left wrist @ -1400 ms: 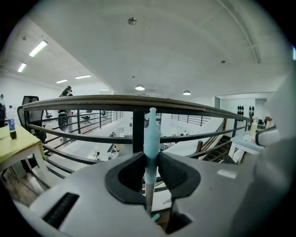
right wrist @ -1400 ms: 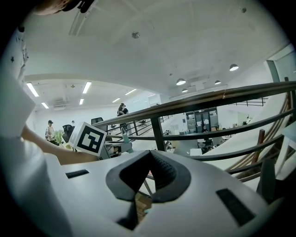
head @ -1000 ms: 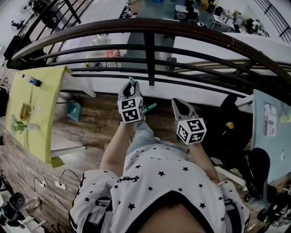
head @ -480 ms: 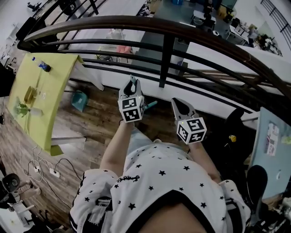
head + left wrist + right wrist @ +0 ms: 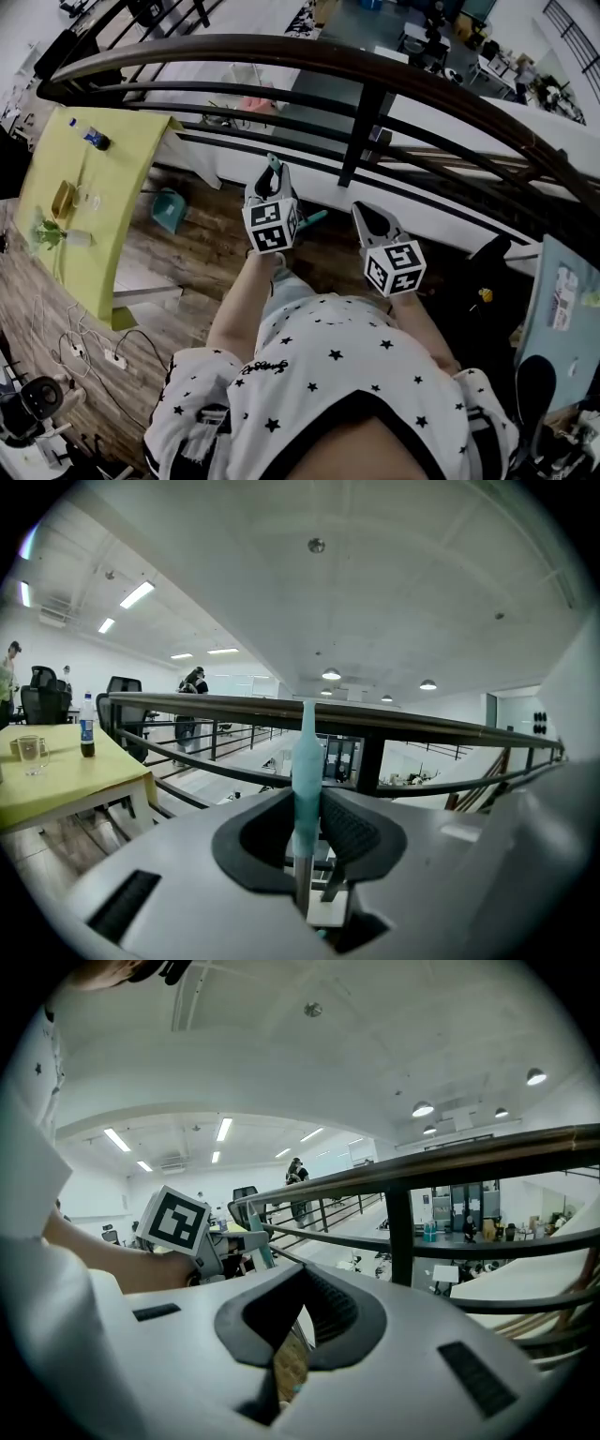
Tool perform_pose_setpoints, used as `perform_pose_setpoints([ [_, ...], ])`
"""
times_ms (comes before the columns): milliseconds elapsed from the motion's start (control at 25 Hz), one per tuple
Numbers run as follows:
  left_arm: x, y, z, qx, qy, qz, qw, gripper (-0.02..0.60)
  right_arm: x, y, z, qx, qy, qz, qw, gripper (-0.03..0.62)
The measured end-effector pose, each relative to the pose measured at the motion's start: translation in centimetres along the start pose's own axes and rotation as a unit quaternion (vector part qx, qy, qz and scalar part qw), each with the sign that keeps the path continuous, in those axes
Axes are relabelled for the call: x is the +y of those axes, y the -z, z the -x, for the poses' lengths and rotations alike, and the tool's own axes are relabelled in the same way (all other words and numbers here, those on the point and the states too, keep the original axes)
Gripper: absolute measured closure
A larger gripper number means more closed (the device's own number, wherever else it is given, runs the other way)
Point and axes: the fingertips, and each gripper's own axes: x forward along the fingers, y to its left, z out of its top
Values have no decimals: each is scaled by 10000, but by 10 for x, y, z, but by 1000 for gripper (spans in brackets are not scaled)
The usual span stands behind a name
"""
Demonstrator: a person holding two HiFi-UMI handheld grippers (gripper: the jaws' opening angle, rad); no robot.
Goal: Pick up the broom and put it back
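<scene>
The broom's teal grip (image 5: 306,761) stands upright between the jaws of my left gripper (image 5: 307,808), with the bare metal shaft (image 5: 300,885) below it. In the head view the left gripper (image 5: 272,180) is shut on the handle, whose teal tip (image 5: 273,164) sticks out above; another teal piece (image 5: 312,217) shows to its right. The brush end is hidden. My right gripper (image 5: 373,217) hangs beside it, jaws together with nothing between them. The right gripper view shows the left gripper's marker cube (image 5: 178,1222) and the handle (image 5: 261,1239).
A dark railing (image 5: 356,70) with a post (image 5: 361,131) runs right ahead, with a drop to a lower floor behind it. A yellow table (image 5: 112,187) with a bottle (image 5: 92,137) stands left. A teal bin-like thing (image 5: 169,208) sits on the wooden floor. Cables lie at the lower left.
The railing post and the yellow table have slid rightward and downward in the head view as the person walks along the railing. Both grippers keep their pose, with the broom handle still in the left one.
</scene>
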Motion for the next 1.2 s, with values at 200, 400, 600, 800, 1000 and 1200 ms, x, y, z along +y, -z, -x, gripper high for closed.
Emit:
perform_pose_setpoints([
  [200, 27, -3, -9, 43, 42, 29, 10000, 488, 13, -6, -29, 40, -18, -10, 10000, 600],
  [400, 58, -7, -19, 99, 55, 59, 9999, 488, 30, -15, -58, 80, -27, 8, 10000, 600],
  [600, 87, -10, -29, 133, 104, 42, 9998, 488, 46, -21, -86, 95, 5, -4, 10000, 600],
  [800, 109, -9, -39, 208, 209, -10, 9996, 488, 58, -25, -111, 111, 69, -33, 9999, 600],
  [1000, 129, -10, -48, 258, 337, -31, 9991, 488, 70, -27, -132, 141, 169, -73, 9997, 600],
  [1200, 151, -6, -58, 344, 460, -43, 9983, 488, 81, -25, -157, 185, 274, -147, 9993, 600],
])
